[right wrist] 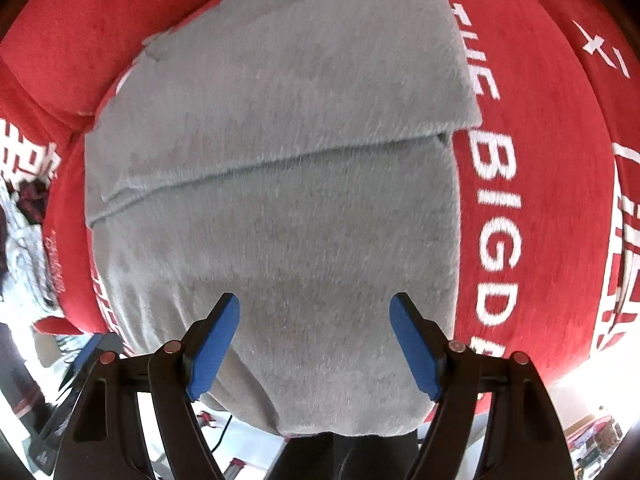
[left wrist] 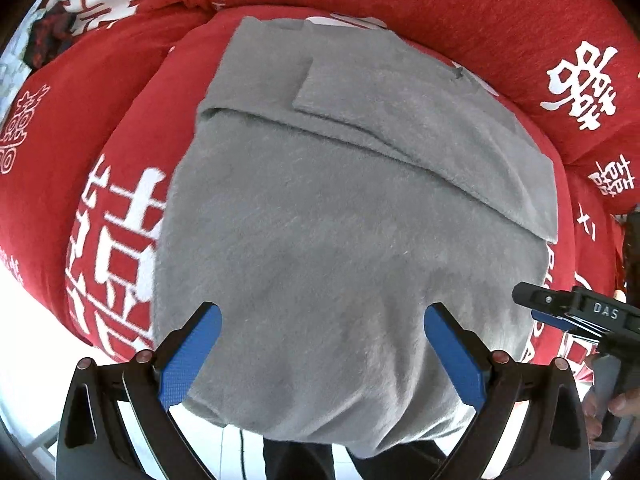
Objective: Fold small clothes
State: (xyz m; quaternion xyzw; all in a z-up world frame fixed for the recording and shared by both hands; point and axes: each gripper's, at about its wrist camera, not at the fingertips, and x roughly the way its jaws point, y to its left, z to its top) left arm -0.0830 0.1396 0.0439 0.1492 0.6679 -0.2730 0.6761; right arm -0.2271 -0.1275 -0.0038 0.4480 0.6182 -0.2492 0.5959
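A grey fuzzy garment lies partly folded on a red cushion, with a flap folded over its far part. It also fills the right wrist view, where a folded layer crosses its middle. My left gripper is open and empty, hovering over the garment's near edge. My right gripper is open and empty over the same near edge. The right gripper's tip shows at the right of the left wrist view, beside the garment.
The red cushion with white characters surrounds the garment, and shows "BIG" lettering to the right. Dark and patterned fabric lies at far left. The garment's near edge hangs over the seat front above a pale floor.
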